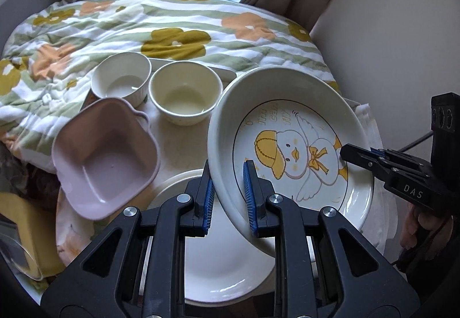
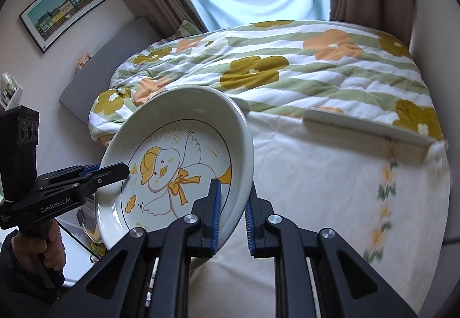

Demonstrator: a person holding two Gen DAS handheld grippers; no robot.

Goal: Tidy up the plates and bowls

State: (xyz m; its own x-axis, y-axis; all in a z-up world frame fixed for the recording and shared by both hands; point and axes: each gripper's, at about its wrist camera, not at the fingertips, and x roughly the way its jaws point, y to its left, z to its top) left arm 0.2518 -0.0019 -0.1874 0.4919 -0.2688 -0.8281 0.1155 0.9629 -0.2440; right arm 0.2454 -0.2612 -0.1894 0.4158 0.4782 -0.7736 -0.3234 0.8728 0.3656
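A deep white plate with a yellow duck drawing [image 1: 290, 151] hangs tilted above the table, held by both grippers. My left gripper [image 1: 228, 171] is shut on its near rim, blue pads on either side of the wall. My right gripper [image 1: 343, 151] bites the opposite rim. In the right wrist view the duck plate [image 2: 178, 162] fills the left half, with my right gripper [image 2: 234, 188] shut on its edge and my left gripper [image 2: 125, 170] clamping the other side. Under the plate lies a plain white plate [image 1: 224, 269]. A pink square bowl [image 1: 106, 157] and two white bowls [image 1: 122, 79] [image 1: 185, 92] stand on the table.
A pale flowered cloth [image 2: 316, 188] covers the table. A flat white tray [image 2: 368, 125] lies along its far edge. Beyond it is a bed with a flowered quilt [image 1: 172, 30]. A wall [image 1: 388, 44] runs close on the right, and a yellow object [image 1: 26, 231] sits at the lower left.
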